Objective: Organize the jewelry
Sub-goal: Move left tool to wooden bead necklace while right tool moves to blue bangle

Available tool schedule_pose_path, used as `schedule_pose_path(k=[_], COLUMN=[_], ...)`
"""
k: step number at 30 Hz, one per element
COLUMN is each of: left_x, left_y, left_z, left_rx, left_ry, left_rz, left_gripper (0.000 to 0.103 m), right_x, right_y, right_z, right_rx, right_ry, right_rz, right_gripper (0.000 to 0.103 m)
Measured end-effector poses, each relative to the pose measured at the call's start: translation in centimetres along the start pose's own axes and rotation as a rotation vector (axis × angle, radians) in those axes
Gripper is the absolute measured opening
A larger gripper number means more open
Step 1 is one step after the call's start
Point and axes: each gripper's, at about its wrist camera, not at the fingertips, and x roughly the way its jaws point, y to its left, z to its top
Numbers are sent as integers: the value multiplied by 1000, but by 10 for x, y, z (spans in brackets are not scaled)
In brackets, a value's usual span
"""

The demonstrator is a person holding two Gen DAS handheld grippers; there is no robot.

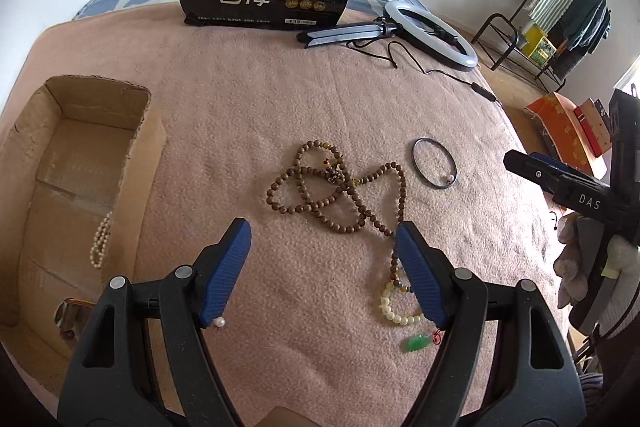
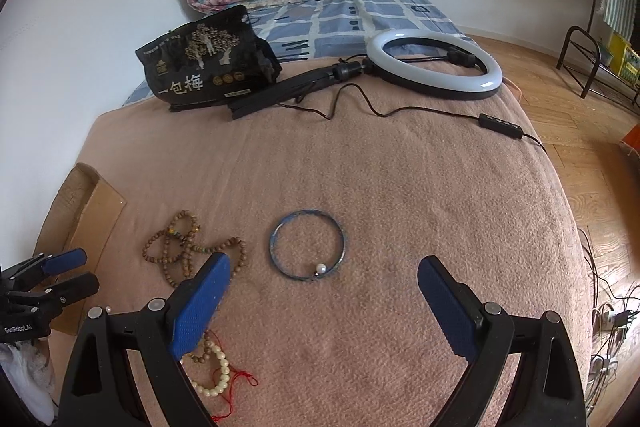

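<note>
left claw (image 1: 322, 255): open wide, nothing between its pads, hanging over the long brown bead strand (image 1: 340, 187).
right claw (image 2: 324, 293): open wide, empty, poised over the thin bangle (image 2: 307, 246) with its 1 white bead.
bed (image 1: 248, 99): a pink blanket covers it and carries everything loose.
cardboard box (image 1: 24, 163): sits at the bed's left edge; a pale bead bracelet (image 1: 101, 241) already lies inside.
left to sort: the brown strand near the middle of the bed, the bangle just beside it toward the right edge, a cream bead bracelet (image 1: 396, 301) and a green pendant (image 1: 418, 343) toward the near edge.
tangle risk: the brown strand is looped over itself and appears to run on to the cream bracelet, so a lift of 1 loop could drag the rest.
bangle risk: it lies flat on soft pile; pads may slide over the rim or press it into the blanket.
crowding risk: both claws work close together and could knock each other.
</note>
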Motion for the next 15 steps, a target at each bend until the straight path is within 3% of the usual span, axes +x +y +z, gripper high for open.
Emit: schedule_pose_path(k=[15], left_x=[66], left_y=[5], left_z=[38], left_rx=[-53], left_ry=[71], left_rz=[2], left_gripper=[77], right_x=[32], right_y=[-28], right_z=[-2], right_rx=[77], right_ry=[37], right_rz=[16], right_gripper=[96])
